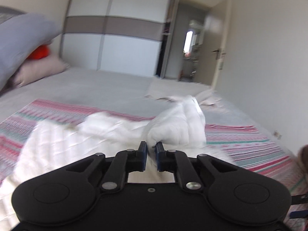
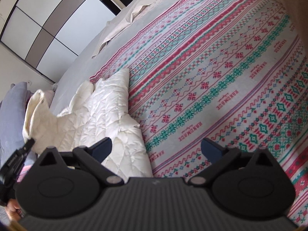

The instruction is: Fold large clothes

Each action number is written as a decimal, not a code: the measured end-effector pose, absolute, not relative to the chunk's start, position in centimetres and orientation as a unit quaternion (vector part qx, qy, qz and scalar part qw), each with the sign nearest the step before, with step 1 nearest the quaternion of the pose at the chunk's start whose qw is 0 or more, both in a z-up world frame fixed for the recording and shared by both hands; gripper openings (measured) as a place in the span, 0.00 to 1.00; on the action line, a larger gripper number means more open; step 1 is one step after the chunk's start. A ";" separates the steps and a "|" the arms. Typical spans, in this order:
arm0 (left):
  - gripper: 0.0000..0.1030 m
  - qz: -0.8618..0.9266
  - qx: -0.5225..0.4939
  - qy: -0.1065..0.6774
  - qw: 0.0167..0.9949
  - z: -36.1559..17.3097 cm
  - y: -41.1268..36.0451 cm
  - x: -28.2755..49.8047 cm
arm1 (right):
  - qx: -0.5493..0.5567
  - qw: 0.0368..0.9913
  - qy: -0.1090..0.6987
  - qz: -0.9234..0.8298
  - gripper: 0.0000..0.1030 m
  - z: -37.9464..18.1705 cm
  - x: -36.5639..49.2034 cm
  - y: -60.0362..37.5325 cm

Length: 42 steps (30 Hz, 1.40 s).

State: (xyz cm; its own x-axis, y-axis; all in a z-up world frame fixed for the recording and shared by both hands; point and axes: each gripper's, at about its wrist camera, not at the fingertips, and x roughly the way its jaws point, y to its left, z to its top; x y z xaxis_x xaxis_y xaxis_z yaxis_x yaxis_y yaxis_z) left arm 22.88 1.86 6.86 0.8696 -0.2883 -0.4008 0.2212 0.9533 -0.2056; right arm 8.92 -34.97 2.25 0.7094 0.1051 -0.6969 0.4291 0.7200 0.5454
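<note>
A white quilted garment (image 1: 173, 127) lies on a pink and teal patterned blanket (image 1: 250, 144) spread over the bed. My left gripper (image 1: 152, 147) is shut on a bunched fold of it, and the cloth trails off to the left, blurred. In the right wrist view the garment (image 2: 107, 115) lies crumpled at the left of the blanket (image 2: 221, 77), with one corner raised where the left gripper (image 2: 30, 142) pinches it. My right gripper (image 2: 156, 148) hovers open above the blanket. Its left finger (image 2: 102, 147) is over the garment's edge, and nothing sits between the jaws.
A beige cloth (image 2: 130, 17) lies rumpled on the grey sheet at the bed's far side. Pillows (image 1: 23, 44) and an orange object (image 1: 40, 52) are piled at the head. A sliding wardrobe (image 1: 115, 28) and an open door (image 1: 217, 44) stand beyond the bed.
</note>
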 end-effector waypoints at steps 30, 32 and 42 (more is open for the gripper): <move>0.27 -0.114 -0.280 0.273 0.913 0.1 11.5 26.4 | 0.345 0.852 0.383 -0.093 0.97 0.6 14.2 -29.2; 0.16 -0.103 -0.267 0.244 0.927 0.5 10.8 25.7 | 0.352 0.853 0.373 -0.100 0.97 0.8 14.2 -29.5; 0.15 -0.020 -0.203 0.151 0.967 3.3 13.3 22.9 | 0.331 0.900 0.265 -0.098 0.84 1.4 14.3 -27.9</move>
State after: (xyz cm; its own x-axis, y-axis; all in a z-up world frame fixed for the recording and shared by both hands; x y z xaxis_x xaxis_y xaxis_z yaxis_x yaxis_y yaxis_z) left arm 22.92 13.33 3.34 0.9536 -0.0998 -0.2840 -0.0226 0.9171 -0.3981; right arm 14.26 -27.90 1.39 0.8402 -0.0013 -0.5423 0.3527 0.7610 0.5445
